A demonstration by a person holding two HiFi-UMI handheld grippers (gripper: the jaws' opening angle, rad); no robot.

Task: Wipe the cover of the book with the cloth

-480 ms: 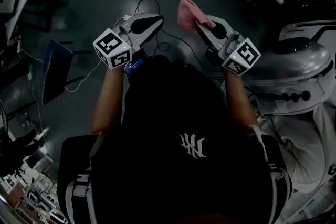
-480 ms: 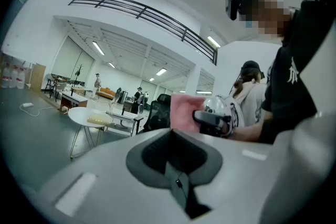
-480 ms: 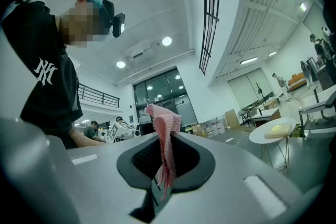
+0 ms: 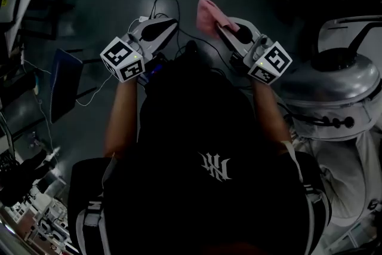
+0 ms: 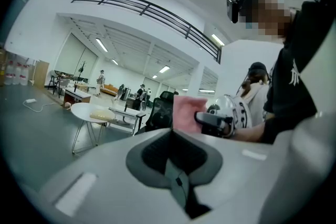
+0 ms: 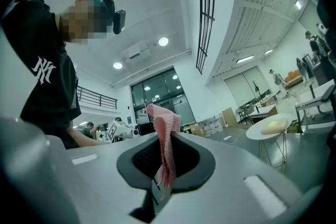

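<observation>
My right tongs (image 6: 160, 176) are clamped on the cloth (image 6: 164, 131); my left tongs (image 5: 176, 170) are closed and empty. No book is in view, so wiping has not begun. Next I must bring the cloth to its cover.

Black T-shirt (image 4: 197, 122) with white chest logo (image 4: 216, 165) and white-striped sleeves (image 4: 89, 215)

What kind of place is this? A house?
Not a house, it seems: probably a big open office or lab hall. You can see a round white table, a black office chair and a balcony railing high above.
</observation>
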